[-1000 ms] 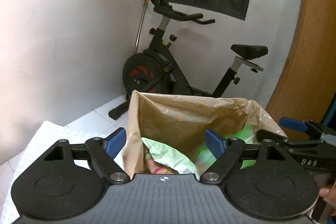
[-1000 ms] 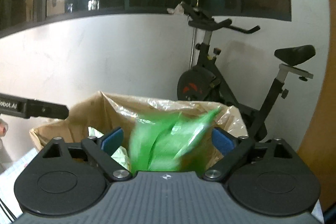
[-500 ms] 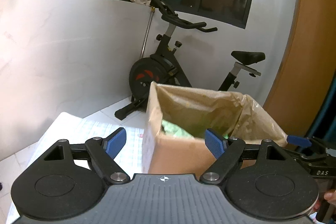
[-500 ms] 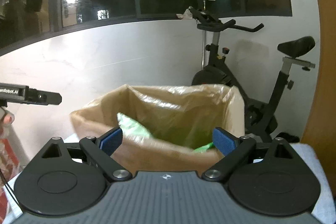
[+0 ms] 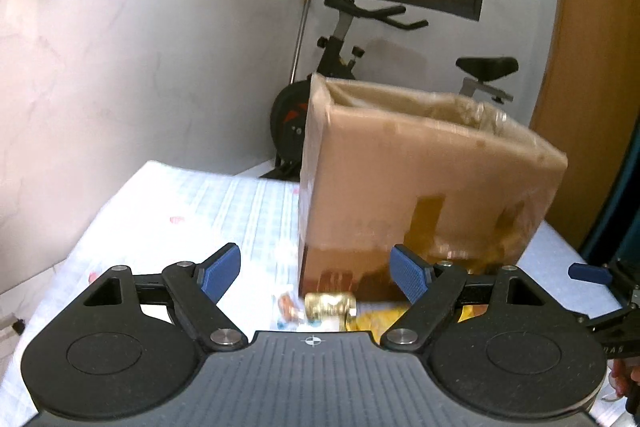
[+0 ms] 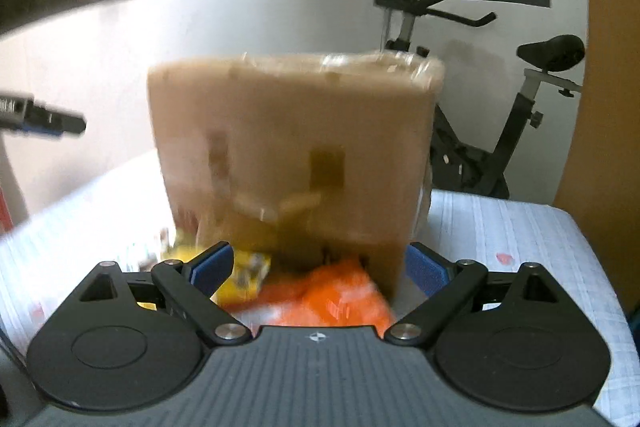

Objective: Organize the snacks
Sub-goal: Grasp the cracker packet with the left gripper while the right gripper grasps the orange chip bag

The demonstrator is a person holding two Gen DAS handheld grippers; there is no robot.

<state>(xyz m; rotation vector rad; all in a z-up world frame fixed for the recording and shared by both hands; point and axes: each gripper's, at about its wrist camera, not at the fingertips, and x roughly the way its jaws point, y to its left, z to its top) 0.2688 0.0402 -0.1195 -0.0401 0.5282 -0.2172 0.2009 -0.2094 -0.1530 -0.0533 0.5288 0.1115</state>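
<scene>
Where the white checked cloth [image 5: 224,211] covers the counter, a brown cardboard box [image 5: 420,179] lined with clear plastic stands upright, with an exercise bike [image 5: 340,39] behind it against a pale wall under dark windows. Snack packets lie at the box's foot — a gold one [image 5: 330,303], a yellow one [image 6: 242,277], an orange one [image 6: 340,291]. Left gripper [image 5: 316,273] and right gripper [image 6: 320,265]: jaws spread wide, grasping nothing. Packet printing is too blurred to read.

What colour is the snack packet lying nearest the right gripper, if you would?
Orange packet, seen best in the right wrist view.
</scene>
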